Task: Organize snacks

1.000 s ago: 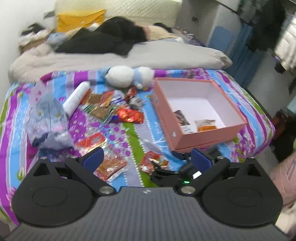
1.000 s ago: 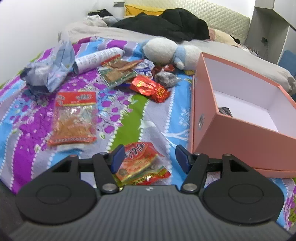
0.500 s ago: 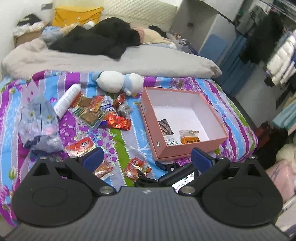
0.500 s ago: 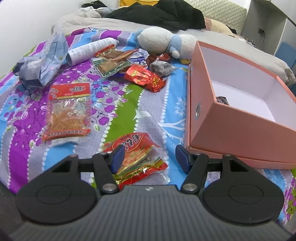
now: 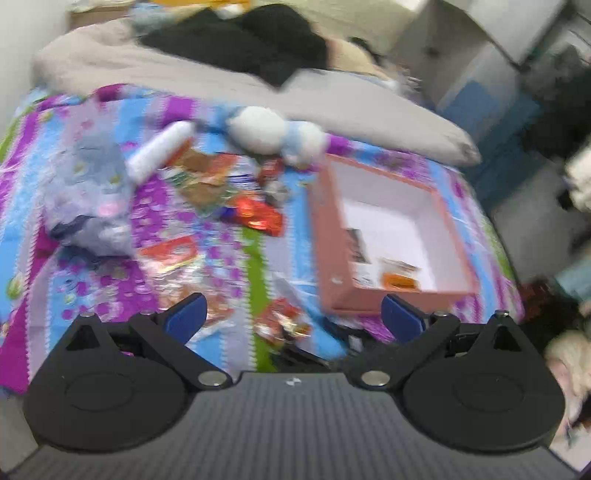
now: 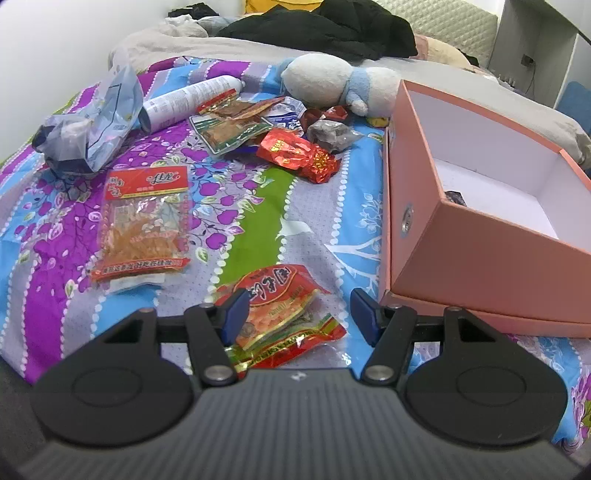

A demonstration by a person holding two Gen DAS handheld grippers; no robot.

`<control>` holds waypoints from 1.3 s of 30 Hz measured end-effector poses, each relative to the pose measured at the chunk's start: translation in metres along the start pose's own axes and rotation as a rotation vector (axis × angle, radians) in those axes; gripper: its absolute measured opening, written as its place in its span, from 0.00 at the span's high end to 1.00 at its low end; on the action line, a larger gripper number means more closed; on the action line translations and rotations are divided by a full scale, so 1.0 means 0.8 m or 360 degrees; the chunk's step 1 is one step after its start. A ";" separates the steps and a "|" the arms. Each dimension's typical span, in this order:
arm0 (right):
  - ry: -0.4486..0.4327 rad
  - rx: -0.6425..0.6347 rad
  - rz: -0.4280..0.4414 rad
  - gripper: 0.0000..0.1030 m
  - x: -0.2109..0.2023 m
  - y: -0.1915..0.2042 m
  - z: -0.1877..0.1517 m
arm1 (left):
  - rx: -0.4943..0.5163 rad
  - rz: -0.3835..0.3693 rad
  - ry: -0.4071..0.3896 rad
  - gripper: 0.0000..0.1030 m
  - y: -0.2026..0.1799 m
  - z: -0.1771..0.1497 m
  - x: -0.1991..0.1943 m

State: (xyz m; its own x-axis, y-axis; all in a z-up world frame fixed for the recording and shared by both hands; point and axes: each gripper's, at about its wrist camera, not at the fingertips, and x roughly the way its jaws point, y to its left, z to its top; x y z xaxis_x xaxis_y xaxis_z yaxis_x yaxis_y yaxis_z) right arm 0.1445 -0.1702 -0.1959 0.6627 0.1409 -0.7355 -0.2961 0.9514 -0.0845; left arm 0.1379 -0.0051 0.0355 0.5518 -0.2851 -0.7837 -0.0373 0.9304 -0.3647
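Setting: a bed covered by a striped floral bedspread [image 6: 258, 206], with snacks scattered across it.
Right gripper [image 6: 297, 314]: jaws stand partly apart above a red snack packet [image 6: 280, 299]; its left blue pad overlaps the packet's edge in the right wrist view, the right pad is clear of it, and nothing is clamped.
Left gripper [image 5: 291, 317]: jaws spread wide and empty, held above the near edge of the bed; this view is blurred.
Red snack packet: flat on the bedspread, just left of the pink box's near corner; it also shows in the left wrist view [image 5: 280, 323].
Pink box [image 6: 476, 251]: open, white inside, on the right side of the bed; the left wrist view [image 5: 325, 236] shows two small packets [image 5: 399, 275] in its near end.
Clear packet with red header [image 6: 142, 225]: flat, to the left of the red snack packet and apart from it.
Foil packet [image 6: 299, 155]: red and crinkled, farther up the bed, beside a heap of mixed wrappers [image 6: 236, 125].
White spray can [image 6: 188, 101]: lying on its side at the far left of the heap.
Plastic bag [image 6: 92, 125]: crumpled, left of the can.
Plush toy [image 6: 340, 83]: white and blue, behind the wrappers, near the box's far corner.
Background: a grey blanket [image 6: 236, 46] with dark clothing [image 6: 332, 27] piled on it.
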 end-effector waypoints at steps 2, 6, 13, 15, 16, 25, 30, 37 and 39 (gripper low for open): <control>-0.0005 0.0004 0.0014 0.39 0.000 -0.002 -0.004 | -0.0043 0.0030 0.0040 0.01 0.018 0.002 0.022; 0.0005 0.0007 0.0057 0.39 0.005 -0.005 -0.010 | -0.0111 0.0129 0.0065 0.01 0.058 -0.005 0.068; -0.0029 -0.0010 0.0158 0.18 0.012 -0.006 -0.016 | -0.0243 0.0266 0.0092 0.01 0.129 -0.021 0.147; -0.0036 -0.0021 0.0189 0.17 0.018 -0.006 -0.017 | -0.0302 0.0258 0.0122 0.01 0.146 -0.027 0.171; -0.0040 -0.0031 0.0197 0.17 0.021 -0.005 -0.018 | -0.0304 0.0249 0.0127 0.01 0.152 -0.030 0.182; -0.0072 -0.0188 0.0154 0.17 0.044 0.001 -0.023 | -0.0307 0.0254 0.0031 0.01 0.166 -0.059 0.258; -0.0078 -0.0258 0.0186 0.17 0.055 0.001 -0.024 | -0.0344 0.0293 0.0067 0.01 0.171 -0.058 0.293; 0.0017 -0.0046 0.0339 0.10 0.080 -0.023 -0.021 | -0.0450 0.0461 0.0147 0.00 0.183 -0.053 0.321; 0.0012 -0.0055 0.0352 0.09 0.080 -0.023 -0.023 | -0.0422 0.0510 0.0171 0.00 0.177 -0.050 0.328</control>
State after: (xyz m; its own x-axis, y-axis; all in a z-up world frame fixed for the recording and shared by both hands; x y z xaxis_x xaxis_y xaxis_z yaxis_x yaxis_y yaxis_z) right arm 0.1802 -0.1835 -0.2539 0.5739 0.3432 -0.7435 -0.4573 0.8875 0.0567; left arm 0.2438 0.0424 -0.2415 0.3881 -0.0265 -0.9212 -0.4133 0.8884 -0.1997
